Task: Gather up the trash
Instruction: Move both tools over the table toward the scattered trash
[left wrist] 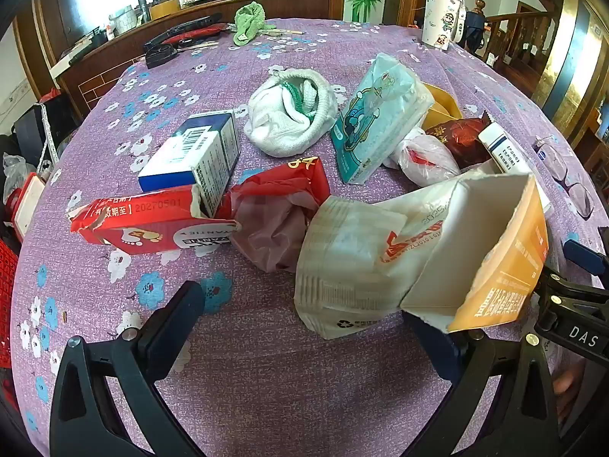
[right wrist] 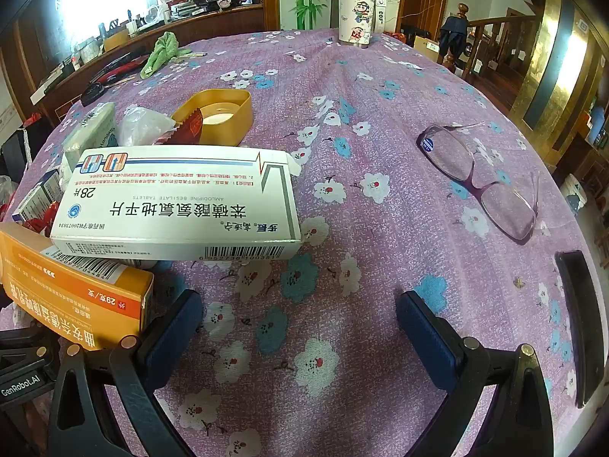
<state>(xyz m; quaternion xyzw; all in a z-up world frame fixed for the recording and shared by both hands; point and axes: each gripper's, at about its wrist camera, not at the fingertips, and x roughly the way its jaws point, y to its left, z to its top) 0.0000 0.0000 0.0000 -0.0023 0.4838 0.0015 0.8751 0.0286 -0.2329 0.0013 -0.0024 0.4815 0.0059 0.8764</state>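
Observation:
A heap of trash lies on the purple flowered tablecloth. In the left wrist view my left gripper is open, its fingers on either side of a white plastic bag. An open orange carton leans over the right finger. Beyond lie a torn red box, a blue and white box, a teal tissue pack and a white cloth bundle. In the right wrist view my right gripper is open and empty over bare cloth, beside a white medicine box and the orange carton.
Purple-framed glasses lie to the right. A tall cartoon cup stands at the far edge. A green cloth, a gold lid and black tools lie at the far left. A black strip lies near the right edge.

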